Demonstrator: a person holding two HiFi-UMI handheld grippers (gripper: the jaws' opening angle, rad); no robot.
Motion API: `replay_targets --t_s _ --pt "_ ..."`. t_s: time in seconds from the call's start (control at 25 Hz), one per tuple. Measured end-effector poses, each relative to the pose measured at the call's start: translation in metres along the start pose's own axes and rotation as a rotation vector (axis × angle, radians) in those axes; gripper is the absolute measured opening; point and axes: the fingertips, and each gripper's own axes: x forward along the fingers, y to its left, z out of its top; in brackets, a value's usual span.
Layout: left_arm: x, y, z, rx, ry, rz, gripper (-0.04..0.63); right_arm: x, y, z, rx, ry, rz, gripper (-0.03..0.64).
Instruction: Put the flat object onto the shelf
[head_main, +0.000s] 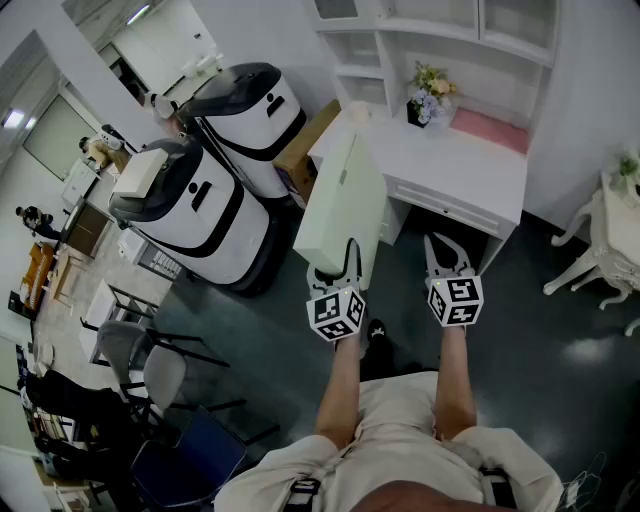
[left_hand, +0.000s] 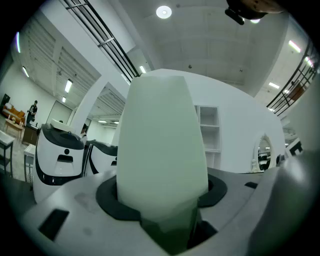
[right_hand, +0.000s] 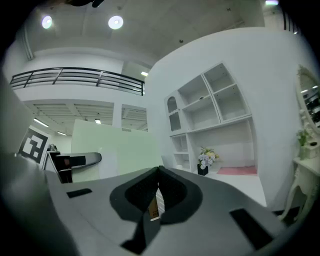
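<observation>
Flat board, pale green, stands on edge in the head view, its lower end between the jaws of the left gripper; the right gripper is just beside it. Left gripper view: jaws clamped on the board, which rises straight ahead of them. Right gripper view: jaws together with nothing between them, the board off to their left.

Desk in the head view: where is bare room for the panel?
The desk top is bare from the flower pot and pink mat forward to its front edge. The shelf compartments above look empty. Crowded: the back strip, and the left end, where the left tool holds the green panel.
</observation>
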Motion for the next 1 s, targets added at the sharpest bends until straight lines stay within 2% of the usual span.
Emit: replay_targets --t_s 0.12,0.32,0.48,0.6,0.72,0.88,1.0 --pt "0.003 0.008 0.005 -0.044 -0.019 -0.002 0.259 0.007 0.000 0.005 -0.015 -0.011 0.006 0.069" --pt "-0.006 0.023 0.010 -0.050 -0.039 0.027 0.259 0.011 0.006 0.004 -0.022 -0.014 0.027 0.069" --pt "-0.007 0.032 0.006 -0.128 -0.041 0.023 0.259 0.021 0.006 0.001 0.024 -0.019 0.044 0.069" --pt "0.002 0.040 0.006 -0.161 -0.044 0.016 0.259 0.031 0.005 0.003 0.063 -0.039 0.051 0.069" --pt "0.014 0.047 0.011 -0.179 -0.063 0.017 0.260 0.039 0.006 0.004 0.037 -0.030 0.051 0.070" --pt "0.038 0.045 0.010 -0.268 -0.084 0.008 0.259 0.047 -0.002 0.013 0.022 -0.029 0.048 0.071" --pt "0.059 0.036 0.005 -0.281 -0.072 -0.004 0.261 0.057 -0.016 0.016 -0.003 -0.011 0.045 0.071"
